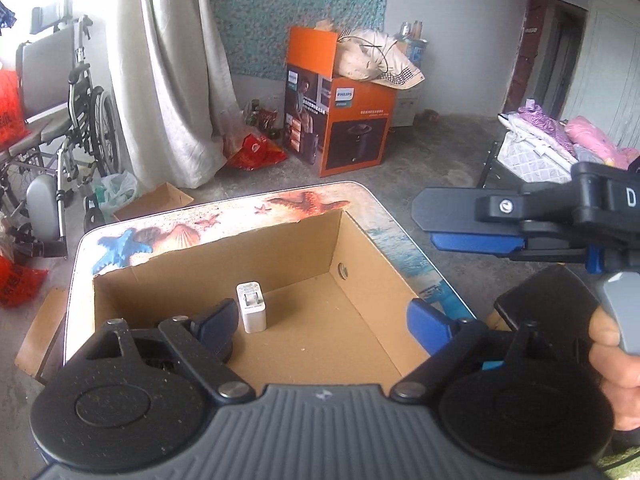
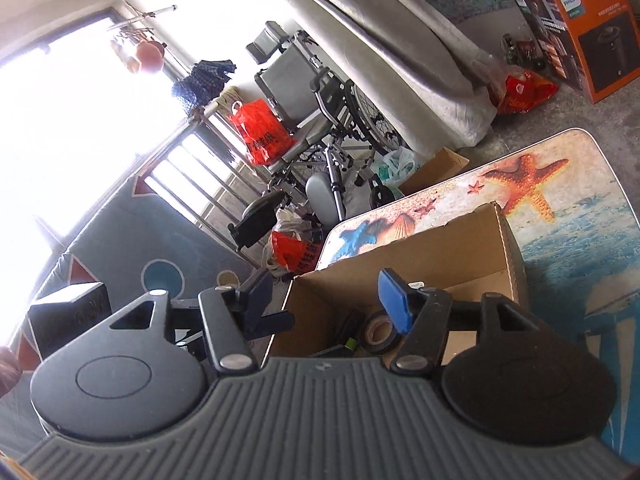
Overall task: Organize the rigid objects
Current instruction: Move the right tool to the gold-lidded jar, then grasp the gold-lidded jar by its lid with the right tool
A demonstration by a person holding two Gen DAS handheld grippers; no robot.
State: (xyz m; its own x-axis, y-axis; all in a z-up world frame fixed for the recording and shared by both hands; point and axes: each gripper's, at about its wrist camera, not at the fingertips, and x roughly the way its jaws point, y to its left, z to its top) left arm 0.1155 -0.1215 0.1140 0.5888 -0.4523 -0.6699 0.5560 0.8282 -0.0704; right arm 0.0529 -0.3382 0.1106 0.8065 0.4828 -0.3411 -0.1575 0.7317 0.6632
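The left gripper (image 1: 324, 320) is held over the cardboard box (image 1: 360, 248) with its jaws spread wide and nothing pinched — the white charger (image 1: 251, 307) is seen standing upright in the box, just beside the left jaw. The right gripper (image 2: 332, 304) is also spread and empty — a roll of tape (image 2: 378, 330) is seen in the box below and between its jaws.

Wheelchair (image 1: 68, 120), grey curtain (image 1: 168, 80), concrete floor (image 1: 440, 148)
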